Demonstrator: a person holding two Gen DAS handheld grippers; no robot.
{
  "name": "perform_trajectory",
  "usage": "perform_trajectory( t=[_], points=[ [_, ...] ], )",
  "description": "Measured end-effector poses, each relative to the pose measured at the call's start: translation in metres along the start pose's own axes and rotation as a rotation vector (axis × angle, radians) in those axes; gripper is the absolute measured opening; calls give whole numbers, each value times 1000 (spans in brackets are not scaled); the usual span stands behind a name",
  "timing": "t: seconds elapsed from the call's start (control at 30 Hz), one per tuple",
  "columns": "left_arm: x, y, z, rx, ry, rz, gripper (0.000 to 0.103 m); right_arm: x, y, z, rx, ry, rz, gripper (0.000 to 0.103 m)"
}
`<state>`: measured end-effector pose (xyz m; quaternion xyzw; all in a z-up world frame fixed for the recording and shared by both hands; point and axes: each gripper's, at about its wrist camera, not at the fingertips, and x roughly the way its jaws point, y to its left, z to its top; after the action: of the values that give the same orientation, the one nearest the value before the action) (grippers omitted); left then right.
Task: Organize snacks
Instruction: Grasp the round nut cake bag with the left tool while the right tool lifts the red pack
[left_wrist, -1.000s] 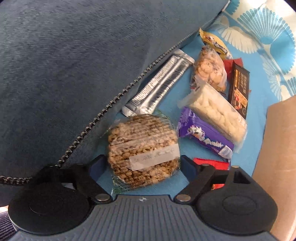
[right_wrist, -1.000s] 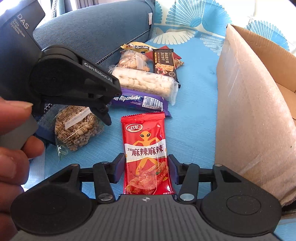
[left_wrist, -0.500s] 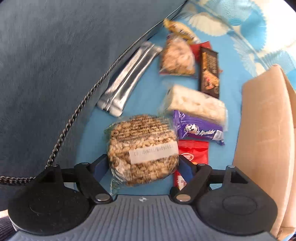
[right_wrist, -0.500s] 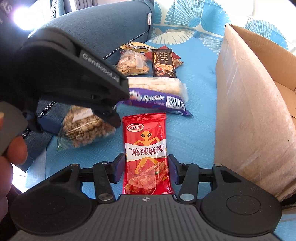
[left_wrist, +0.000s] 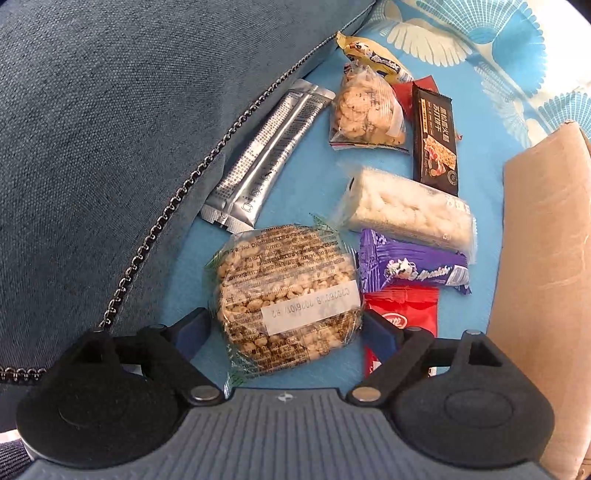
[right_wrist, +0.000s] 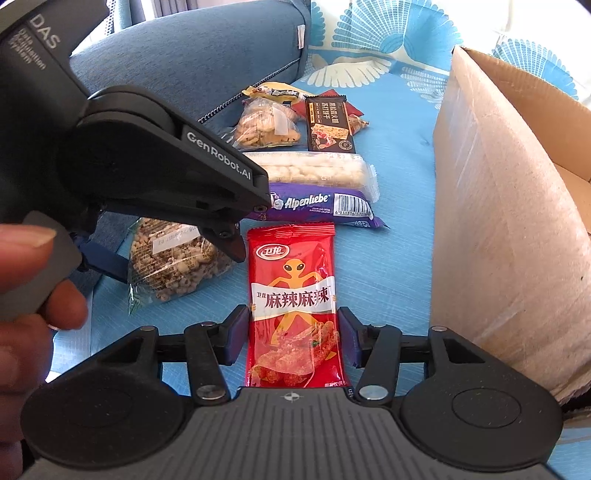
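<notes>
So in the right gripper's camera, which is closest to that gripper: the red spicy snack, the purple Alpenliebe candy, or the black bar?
1. Red spicy snack packet: between the right gripper fingers.
2. Purple Alpenliebe candy: just beyond the packet's top edge.
3. Black cracker bar: farthest back, behind the white puffed-snack pack.

Left wrist view: looks steeply down, close over the round puffed-grain cake (left_wrist: 288, 291), blue cushion (left_wrist: 129, 129) filling its upper left. Right wrist view: lower, slanting forward from just right of that cake (right_wrist: 173, 258), cardboard box (right_wrist: 498, 221) at its right. Shared: the cake, purple Alpenliebe pack (left_wrist: 413, 266) (right_wrist: 317, 203), box wall.
</notes>
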<state>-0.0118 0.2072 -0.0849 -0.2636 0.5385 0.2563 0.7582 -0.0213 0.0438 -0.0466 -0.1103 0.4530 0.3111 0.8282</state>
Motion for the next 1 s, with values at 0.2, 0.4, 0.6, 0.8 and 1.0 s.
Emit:
perform_trajectory(
  t=[0.2, 0.4, 0.6, 0.8, 1.0],
  points=[
    [-4, -1, 1, 20, -24, 5, 83, -6, 2, -3, -17, -30, -9, 49],
    [-23, 3, -3, 45, -85, -44, 80, -28, 4, -4, -44, -117, -26, 48],
    [-44, 6, -6, 70, -156, -89, 79, -40, 1, -7, -20, -125, -63, 47],
    [-58, 1, -8, 101, -195, -118, 79, -50, -21, -7, 96, -126, -87, 47],
    [-78, -6, -10, 113, -257, -162, 79, -85, -25, -7, 60, -259, 30, 47]
  ],
)
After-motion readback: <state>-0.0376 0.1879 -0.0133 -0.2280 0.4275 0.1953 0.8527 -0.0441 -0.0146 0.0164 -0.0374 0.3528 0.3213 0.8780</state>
